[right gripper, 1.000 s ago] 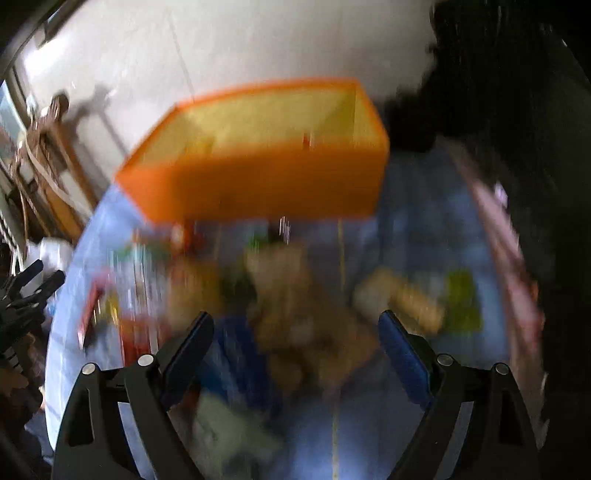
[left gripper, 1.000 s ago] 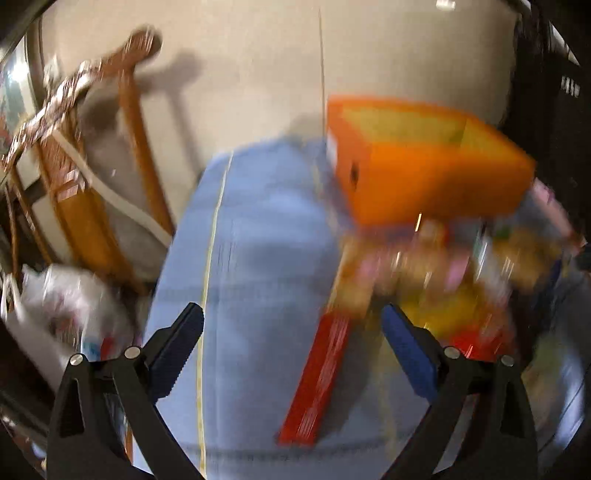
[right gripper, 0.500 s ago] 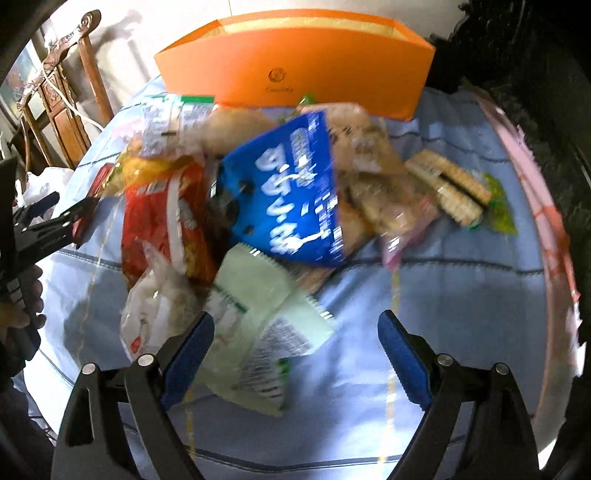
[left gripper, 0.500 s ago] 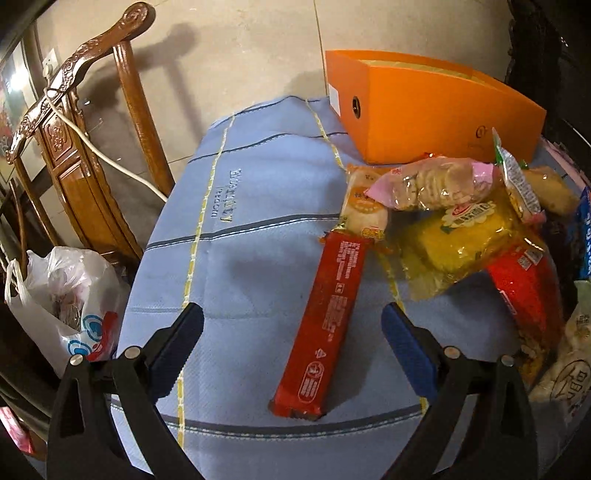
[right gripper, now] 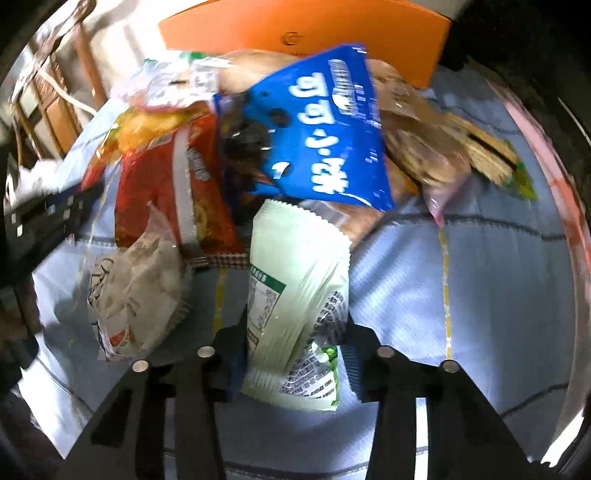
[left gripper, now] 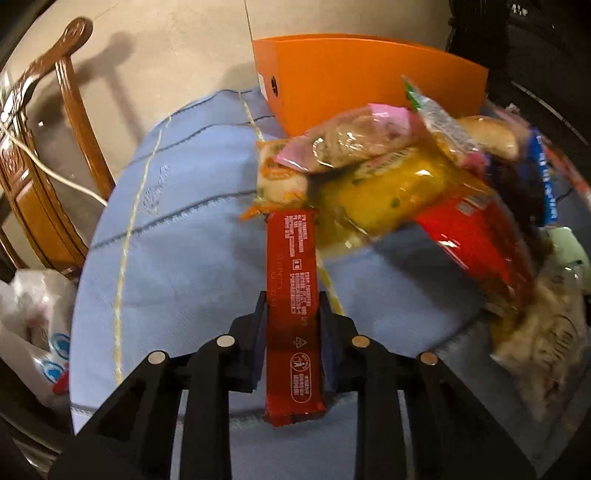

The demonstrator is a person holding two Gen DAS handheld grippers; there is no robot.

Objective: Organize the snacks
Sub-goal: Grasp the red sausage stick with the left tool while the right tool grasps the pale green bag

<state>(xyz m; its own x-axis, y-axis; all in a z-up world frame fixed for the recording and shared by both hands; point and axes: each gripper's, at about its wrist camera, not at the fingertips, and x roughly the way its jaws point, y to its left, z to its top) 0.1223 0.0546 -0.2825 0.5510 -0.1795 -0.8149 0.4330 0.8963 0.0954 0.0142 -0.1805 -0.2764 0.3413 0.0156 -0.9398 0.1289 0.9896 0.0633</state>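
Both of your grippers have dropped toward the pile since a second ago, and jaws that stood wide then are now closing on snacks. Your left gripper (left gripper: 291,325) has the long red bar packet (left gripper: 292,295) between its pads, which press against the packet's two long edges near its lower half; the packet lies flat on the blue cloth (left gripper: 177,236), its far end touching the heap of snacks. Your right gripper (right gripper: 295,354) has its pads against the sides of the pale green packet (right gripper: 295,295), which lies on the cloth with its top edge tucked under the blue bag (right gripper: 325,129). Left of the green packet sits a clear pack of pale buns (right gripper: 136,291), and above that a red bag (right gripper: 177,177). Behind the heap stands the orange box (right gripper: 332,33), upright at the far edge of the cloth. In the left wrist view a wooden chair (left gripper: 48,147) stands beyond the cloth's left side, with a white plastic bag (left gripper: 33,325) below it.
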